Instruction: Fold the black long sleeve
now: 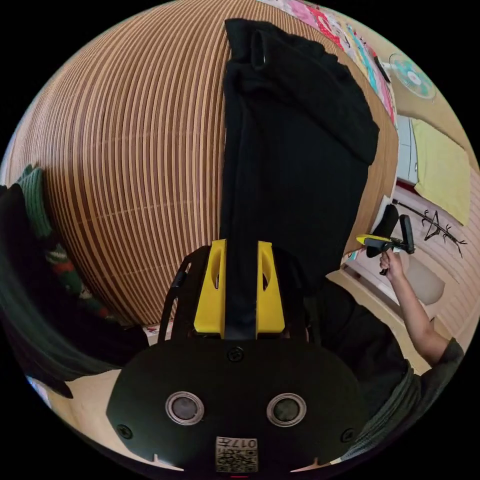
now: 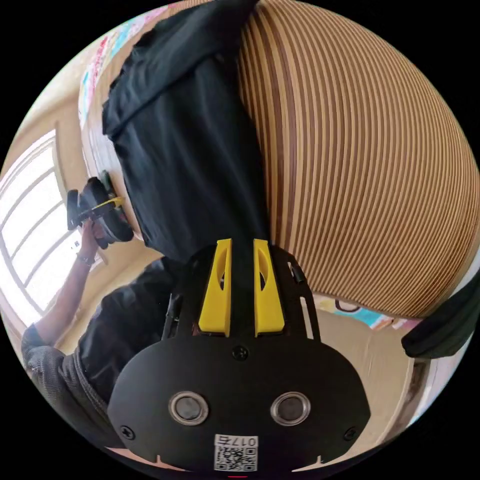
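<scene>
The black long sleeve (image 1: 295, 150) lay stretched across the striped mat (image 1: 125, 175), its hem edge pinched between both yellow jaws of the left gripper (image 1: 240, 247) and of the right gripper (image 2: 242, 245).

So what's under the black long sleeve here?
The black long sleeve lies on a striped brown mat, which shows on either side of it. Whatever lies beneath the cloth itself is covered.

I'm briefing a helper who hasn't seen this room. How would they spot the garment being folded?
Find the wide striped wooden table. The black long sleeve lies along it, its near edge pinched in the left gripper and the right gripper. It is plain black, unlike the green patterned cloth at the table's edge.
</scene>
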The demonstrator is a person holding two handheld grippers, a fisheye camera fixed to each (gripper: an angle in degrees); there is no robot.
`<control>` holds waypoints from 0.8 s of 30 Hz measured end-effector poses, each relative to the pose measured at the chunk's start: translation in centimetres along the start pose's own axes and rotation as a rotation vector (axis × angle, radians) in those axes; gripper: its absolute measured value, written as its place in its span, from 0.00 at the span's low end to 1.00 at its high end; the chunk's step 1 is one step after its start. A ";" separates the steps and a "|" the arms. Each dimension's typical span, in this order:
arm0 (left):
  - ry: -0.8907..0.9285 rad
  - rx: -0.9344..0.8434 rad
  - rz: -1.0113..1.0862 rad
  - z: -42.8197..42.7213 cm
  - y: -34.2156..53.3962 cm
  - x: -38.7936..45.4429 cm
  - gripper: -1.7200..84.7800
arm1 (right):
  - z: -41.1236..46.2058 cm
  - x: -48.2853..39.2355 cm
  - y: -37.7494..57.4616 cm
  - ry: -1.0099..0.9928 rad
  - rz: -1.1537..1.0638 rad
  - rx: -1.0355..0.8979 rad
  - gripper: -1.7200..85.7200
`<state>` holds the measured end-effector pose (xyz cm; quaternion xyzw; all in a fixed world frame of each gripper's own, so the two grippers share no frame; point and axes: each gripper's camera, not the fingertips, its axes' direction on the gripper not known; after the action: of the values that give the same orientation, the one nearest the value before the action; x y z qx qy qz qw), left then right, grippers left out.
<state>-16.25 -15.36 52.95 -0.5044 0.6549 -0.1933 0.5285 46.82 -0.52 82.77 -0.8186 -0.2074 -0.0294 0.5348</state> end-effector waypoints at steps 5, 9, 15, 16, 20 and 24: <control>0.099 -0.095 -0.045 4.5 8.6 -4.1 0.10 | 3.4 1.5 0.9 0.003 0.056 -0.121 0.14; 0.089 -0.163 0.003 5.8 13.6 -5.3 0.10 | 4.9 2.7 0.4 -0.031 0.111 -0.176 0.15; 0.052 -0.221 0.055 3.8 16.2 -6.3 0.10 | 5.0 2.7 -1.7 -0.096 0.126 -0.175 0.15; 0.040 -0.253 0.084 3.1 16.2 -6.4 0.10 | 4.9 2.8 -1.9 -0.091 0.135 -0.180 0.15; 0.022 -0.427 0.199 2.2 16.7 -6.7 0.11 | 4.4 3.1 -2.8 0.007 0.103 -0.245 0.14; -0.082 -0.434 0.243 0.0 19.0 -7.5 0.15 | 3.3 4.8 -2.6 -0.009 0.111 -0.234 0.14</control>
<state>-25.43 -0.96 41.76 -0.5311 0.7148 0.0376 0.4533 49.63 4.80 84.84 -0.8856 -0.1594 -0.0203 0.4357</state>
